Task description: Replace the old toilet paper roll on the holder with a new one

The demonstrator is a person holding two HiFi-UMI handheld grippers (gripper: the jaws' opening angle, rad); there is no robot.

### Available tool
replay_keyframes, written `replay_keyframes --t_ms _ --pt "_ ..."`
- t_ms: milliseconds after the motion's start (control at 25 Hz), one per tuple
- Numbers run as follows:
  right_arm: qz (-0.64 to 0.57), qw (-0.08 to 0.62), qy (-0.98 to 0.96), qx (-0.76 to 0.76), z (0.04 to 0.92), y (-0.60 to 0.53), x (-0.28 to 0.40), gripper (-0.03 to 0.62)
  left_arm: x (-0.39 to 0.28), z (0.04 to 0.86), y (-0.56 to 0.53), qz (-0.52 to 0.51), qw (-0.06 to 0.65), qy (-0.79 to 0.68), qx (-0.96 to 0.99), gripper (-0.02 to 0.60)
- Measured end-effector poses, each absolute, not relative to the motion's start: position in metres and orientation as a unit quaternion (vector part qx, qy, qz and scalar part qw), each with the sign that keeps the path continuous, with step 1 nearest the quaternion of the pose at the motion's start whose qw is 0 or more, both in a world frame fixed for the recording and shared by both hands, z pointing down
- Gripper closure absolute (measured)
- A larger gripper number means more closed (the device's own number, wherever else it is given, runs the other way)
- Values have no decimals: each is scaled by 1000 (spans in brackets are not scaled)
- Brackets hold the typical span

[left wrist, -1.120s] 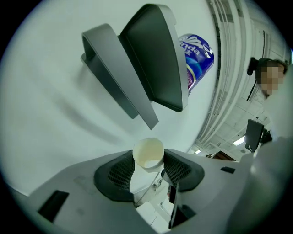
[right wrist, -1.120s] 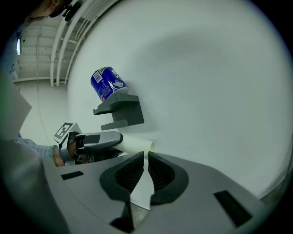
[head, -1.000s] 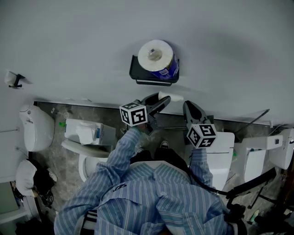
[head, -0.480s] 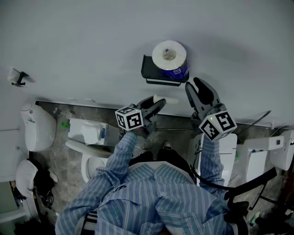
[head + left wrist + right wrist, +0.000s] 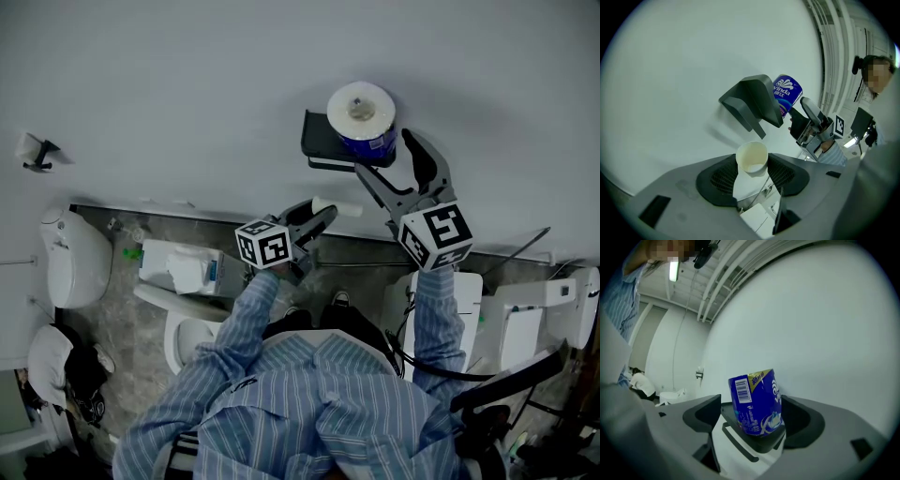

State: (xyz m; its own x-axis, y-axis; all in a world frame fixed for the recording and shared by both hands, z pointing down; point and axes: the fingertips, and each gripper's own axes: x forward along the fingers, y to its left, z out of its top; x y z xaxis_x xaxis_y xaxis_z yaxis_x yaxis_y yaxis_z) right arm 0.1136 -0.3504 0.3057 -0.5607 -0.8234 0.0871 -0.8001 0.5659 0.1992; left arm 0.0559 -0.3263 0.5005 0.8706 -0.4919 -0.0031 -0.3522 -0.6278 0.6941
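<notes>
Straddling the new toilet paper roll point(image 5: 754, 401), the right gripper point(image 5: 754, 423) has its jaws apart, one on each side of the blue wrapper. A gap shows on both sides, so nothing is clamped yet. The roll stands on end on the top shelf of the wall-mounted holder point(image 5: 323, 150), a convenient parking place that leaves it within reach. The approach is level with the roll's lower half, which suits a grip across its round body.

The left gripper point(image 5: 752, 176) is closed on the empty cardboard core point(image 5: 752, 161), which stands between its jaws with the open end towards the wall point(image 5: 187, 94). In the head view this gripper point(image 5: 317, 214) is held low and to the left of the holder, apparently to keep the core clear of the right gripper's path.

Judgement: the old core is off the holder and the pickup of the new roll is in hand. The wrapper looks glossy and the roll soft, so the next move calls for a firm, centred closure.
</notes>
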Motion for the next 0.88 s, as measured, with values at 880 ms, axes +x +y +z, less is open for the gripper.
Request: replay_keyframes --t_ms 880 --pt "-159 162 -863 451 292 -393 82 177 39 499 -328 -105 357 -254 893 383"
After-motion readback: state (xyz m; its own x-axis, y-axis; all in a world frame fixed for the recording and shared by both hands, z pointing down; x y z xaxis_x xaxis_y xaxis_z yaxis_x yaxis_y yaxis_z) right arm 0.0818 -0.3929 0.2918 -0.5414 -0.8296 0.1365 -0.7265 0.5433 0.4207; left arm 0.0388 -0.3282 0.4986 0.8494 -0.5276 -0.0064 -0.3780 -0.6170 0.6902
